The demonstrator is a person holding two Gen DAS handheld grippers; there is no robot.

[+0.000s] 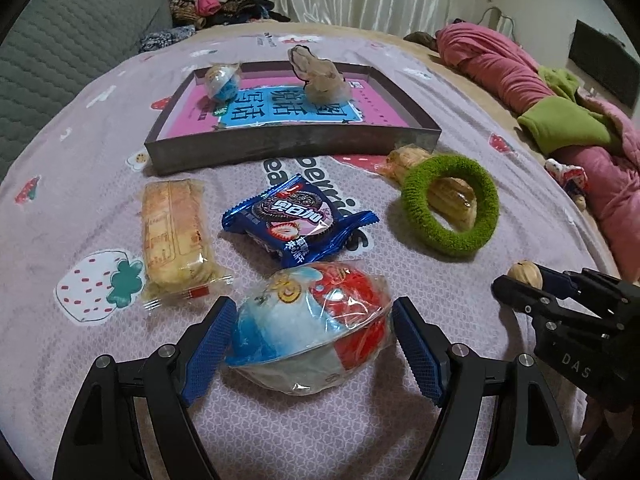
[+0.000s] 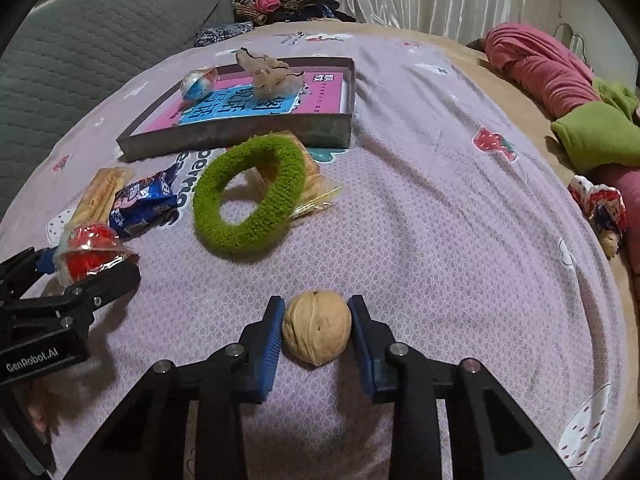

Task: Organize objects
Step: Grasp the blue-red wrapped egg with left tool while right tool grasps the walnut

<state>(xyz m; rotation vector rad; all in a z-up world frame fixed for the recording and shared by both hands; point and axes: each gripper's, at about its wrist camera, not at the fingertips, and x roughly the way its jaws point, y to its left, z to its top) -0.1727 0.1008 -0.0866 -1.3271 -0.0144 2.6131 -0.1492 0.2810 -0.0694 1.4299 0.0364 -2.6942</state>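
My left gripper (image 1: 311,344) is shut on a red, white and blue wrapped toy egg (image 1: 310,338), its blue pads pressing both sides, low over the bed. My right gripper (image 2: 316,330) is shut on a walnut (image 2: 317,330); the walnut also shows in the left wrist view (image 1: 525,275). A shallow grey box (image 1: 296,146) holding a pink book lies further back, with a second wrapped egg (image 1: 222,82) and a beige cloth toy (image 1: 320,74) inside. The left gripper also appears at the left of the right wrist view (image 2: 86,256).
On the purple bedspread (image 2: 440,200) lie a cracker pack (image 1: 174,232), a blue Oreo pack (image 1: 300,222), and a green fuzzy ring (image 1: 450,208) around a wrapped snack. Pink and green bedding (image 1: 560,100) lies at the right, a grey cushion (image 1: 60,60) at the left.
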